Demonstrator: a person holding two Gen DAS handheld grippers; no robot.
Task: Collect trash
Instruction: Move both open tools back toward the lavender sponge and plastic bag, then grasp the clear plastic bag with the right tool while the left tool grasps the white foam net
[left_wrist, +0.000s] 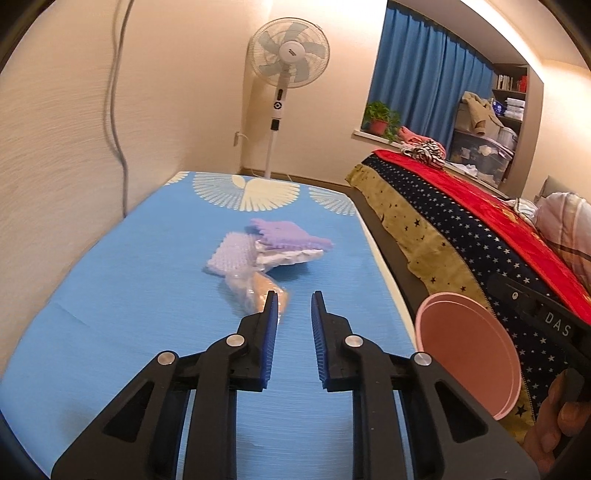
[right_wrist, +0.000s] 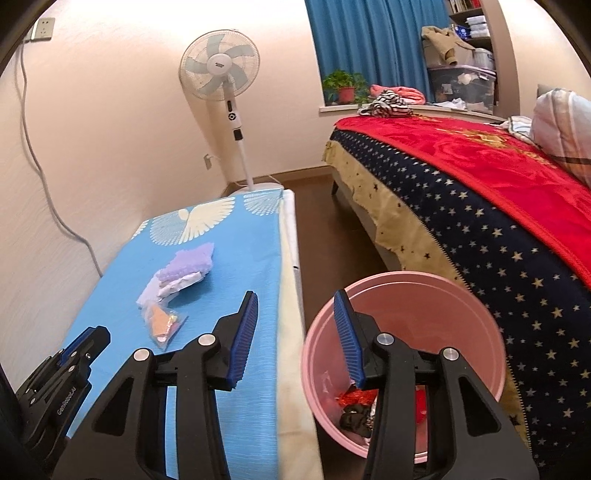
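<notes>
On the bench (left_wrist: 110, 295), covered in a blue cloth, a small heap of trash lay near the middle, well short of the far edge. Leftmost in the heap was a clear bubbly packet (left_wrist: 231, 256), with a crinkled wrapper (left_wrist: 260, 295) showing orange inside just in front of it, and a purple foam piece (left_wrist: 286, 236) resting on white paper to the right. The wrapper's long axis ran from the near right toward the far left, its near end pointing at the left gripper (left_wrist: 293, 301).

That gripper's fingers stood a narrow gap apart with nothing between them; the left finger's tip sat in front of the wrapper's near end, and whether it touched I could not tell. To the right, the right gripper (right_wrist: 295, 301) hovered with its fingers spread and empty, one over the bench edge and one over the pink bin (right_wrist: 491, 332), which stood on the floor between bench and bed (right_wrist: 480, 192) and already held some scraps.

Judging by this, the step was the reach for the next piece. The next move would call for widening the left fingers, straddling the wrapper across its short side, and pinching it.
</notes>
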